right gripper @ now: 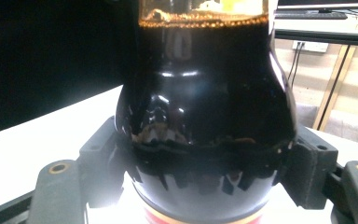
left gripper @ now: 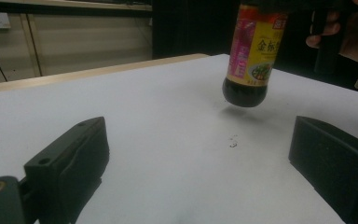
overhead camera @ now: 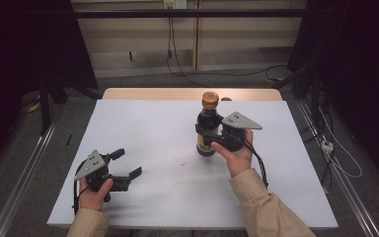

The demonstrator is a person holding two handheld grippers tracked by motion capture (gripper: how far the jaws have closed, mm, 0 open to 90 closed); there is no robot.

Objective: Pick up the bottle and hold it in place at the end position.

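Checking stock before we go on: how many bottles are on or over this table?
1. The dark sauce bottle is clamped in the right hand-held gripper, lifted just off the white table at its far right. No other is visible.

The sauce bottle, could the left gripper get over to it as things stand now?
Probably yes. The left gripper has its jaws open with nothing between them, and bare white table lies between it and the sauce bottle. But the right gripper is clamped on the bottle, lifted off the table.
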